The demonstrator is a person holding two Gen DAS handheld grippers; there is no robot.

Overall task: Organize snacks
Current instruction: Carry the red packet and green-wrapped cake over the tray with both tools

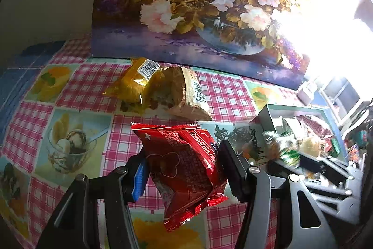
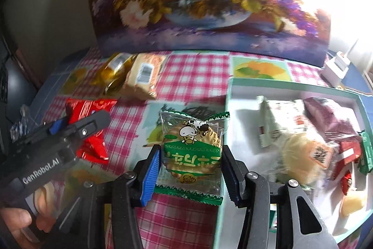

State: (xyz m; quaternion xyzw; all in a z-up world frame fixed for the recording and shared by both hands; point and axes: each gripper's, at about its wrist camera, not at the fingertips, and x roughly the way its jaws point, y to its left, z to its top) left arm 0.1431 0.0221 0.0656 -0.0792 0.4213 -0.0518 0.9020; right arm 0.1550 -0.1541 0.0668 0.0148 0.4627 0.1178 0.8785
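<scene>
My left gripper (image 1: 183, 169) is shut on a red snack packet (image 1: 184, 169) and holds it above the checked tablecloth; it also shows in the right wrist view (image 2: 91, 113). My right gripper (image 2: 191, 169) is shut on a green-edged clear biscuit packet (image 2: 192, 151), just left of the white box's (image 2: 291, 88) rim. The box holds several wrapped snacks. A yellow packet (image 1: 135, 83) and a beige packet (image 1: 186, 95) lie side by side near the back of the table.
A flower painting (image 1: 198, 4) leans upright along the table's back edge. A white charger block (image 2: 335, 69) sits at the back right. The left gripper's body (image 2: 46, 155) and the hand holding it fill the right wrist view's lower left.
</scene>
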